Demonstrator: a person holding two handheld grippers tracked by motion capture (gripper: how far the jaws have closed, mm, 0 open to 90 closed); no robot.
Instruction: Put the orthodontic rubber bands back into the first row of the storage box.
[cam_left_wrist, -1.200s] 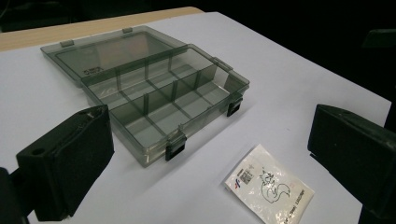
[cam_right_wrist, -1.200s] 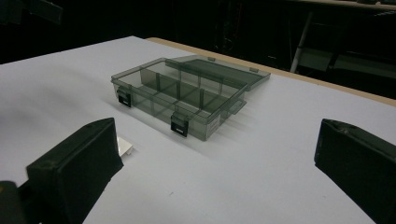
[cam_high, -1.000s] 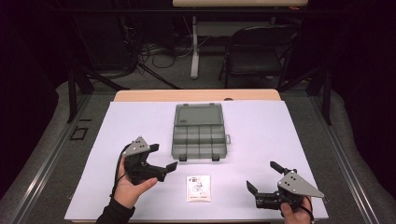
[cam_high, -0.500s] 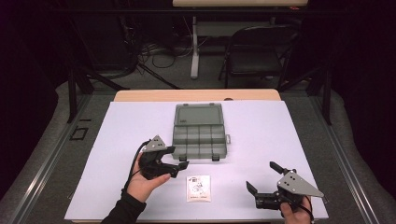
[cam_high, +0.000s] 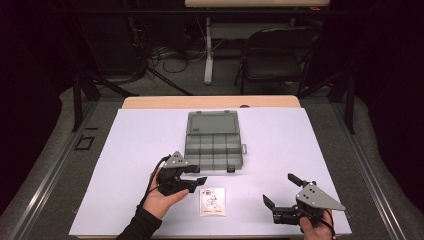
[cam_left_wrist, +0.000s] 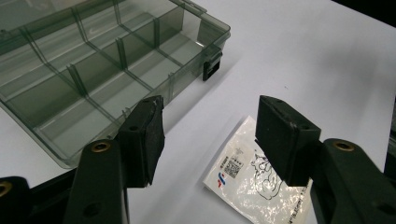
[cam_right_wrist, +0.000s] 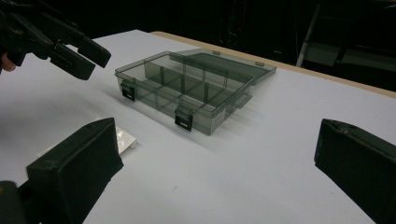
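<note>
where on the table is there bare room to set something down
Bare: the white table right of the open box, and left of it. Crowded: the near middle, where the left gripper hovers by the packet, and the right gripper's corner.

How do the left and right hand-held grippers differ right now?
The left hand-held gripper sits by the sachet, jaws just been closing, part-open with nothing between them; the right hand-held gripper sits near the table's front right, jaws wide apart. Left is nearer the organiser box. Both are empty.
</note>
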